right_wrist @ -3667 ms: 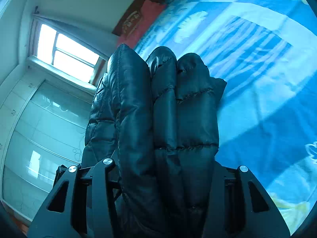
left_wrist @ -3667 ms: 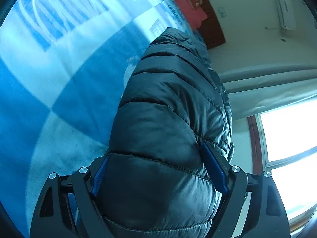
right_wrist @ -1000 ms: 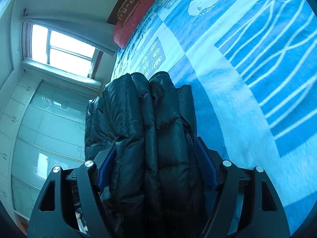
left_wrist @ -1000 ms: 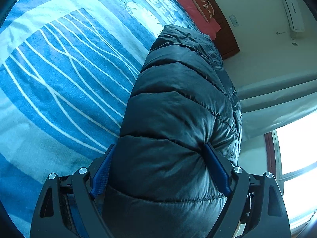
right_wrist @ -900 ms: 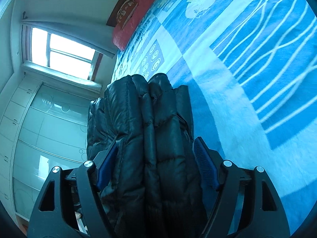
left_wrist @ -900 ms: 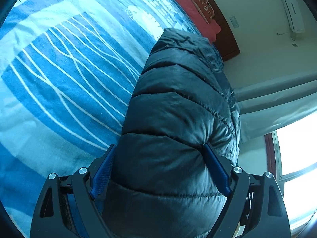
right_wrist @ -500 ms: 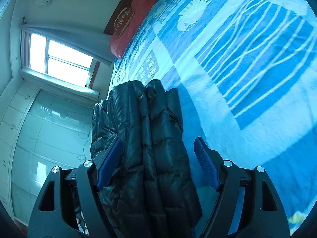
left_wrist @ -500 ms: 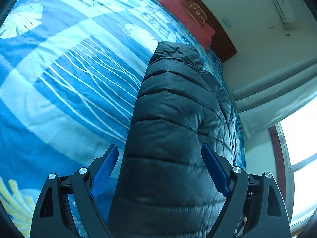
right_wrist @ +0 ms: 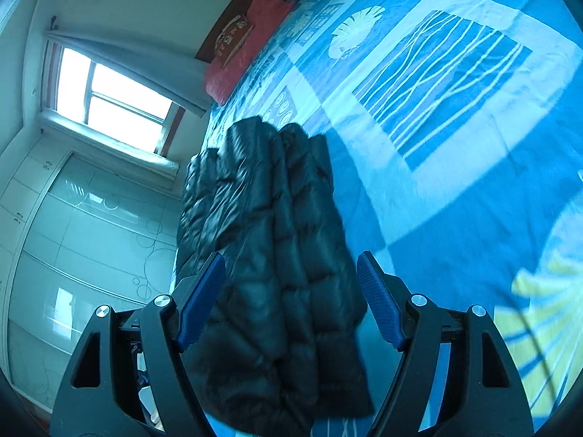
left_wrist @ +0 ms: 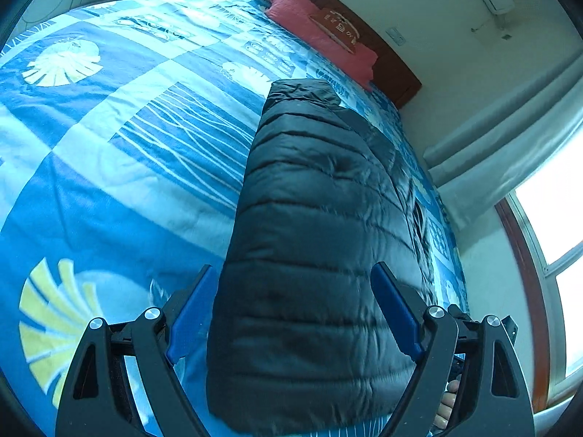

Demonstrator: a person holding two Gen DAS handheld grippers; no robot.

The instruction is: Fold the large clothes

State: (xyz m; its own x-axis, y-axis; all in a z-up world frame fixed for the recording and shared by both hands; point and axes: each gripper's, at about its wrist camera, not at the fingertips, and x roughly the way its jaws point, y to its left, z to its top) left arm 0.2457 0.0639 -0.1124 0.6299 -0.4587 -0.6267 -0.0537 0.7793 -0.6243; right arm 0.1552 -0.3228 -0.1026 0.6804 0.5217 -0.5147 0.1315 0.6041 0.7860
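We see the blue patterned bedspread [left_wrist: 109, 182] filling most of both views, with a red pillow [left_wrist: 320, 36] at its far end by the headboard. On it lies the folded black puffer jacket [left_wrist: 313, 247], near the bed's edge on the window [right_wrist: 109, 102] side. Our left gripper [left_wrist: 295, 313] is released, its 2 blue pads [left_wrist: 395, 313] standing clear of the jacket. Our right gripper [right_wrist: 291, 298] is likewise spread wide around the bundle.

Jacket [left_wrist: 313, 240]: black, quilted.
Bedspread [left_wrist: 120, 167]: blue patchwork with white lines and yellow leaves.
Pillow [left_wrist: 320, 36]: red.
Fingers [left_wrist: 395, 309]: blue pads.
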